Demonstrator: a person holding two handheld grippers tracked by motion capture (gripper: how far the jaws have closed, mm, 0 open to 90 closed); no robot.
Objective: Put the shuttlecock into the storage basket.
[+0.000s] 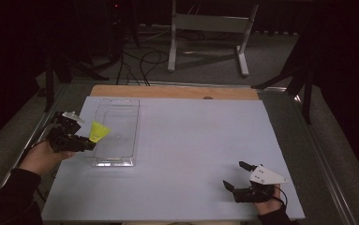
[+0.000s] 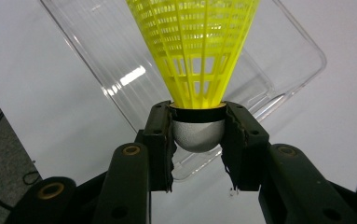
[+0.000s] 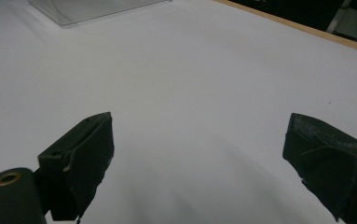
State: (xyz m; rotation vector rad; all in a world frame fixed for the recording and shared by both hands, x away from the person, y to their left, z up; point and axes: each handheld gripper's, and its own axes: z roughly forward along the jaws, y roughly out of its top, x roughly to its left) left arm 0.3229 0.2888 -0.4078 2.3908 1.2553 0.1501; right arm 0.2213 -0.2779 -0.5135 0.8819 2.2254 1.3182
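Left gripper view: left claw (image 2: 198,135) clamps yellow plastic shuttlecock's (image 2: 195,51) grey rounded cork above clear plastic tray (image 2: 288,79); right claw (image 3: 199,163) gapes wide, empty.

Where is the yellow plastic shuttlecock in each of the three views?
High view: yellow plastic shuttlecock at left, over the clear plastic tray's left edge.
Left gripper view: upper centre, its cork clamped by the tool.
Right gripper view: not in it.
Shared landmark: the tray.

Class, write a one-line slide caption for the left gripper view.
Left claw grips a yellow shuttlecock by its white cork above a clear plastic tray.
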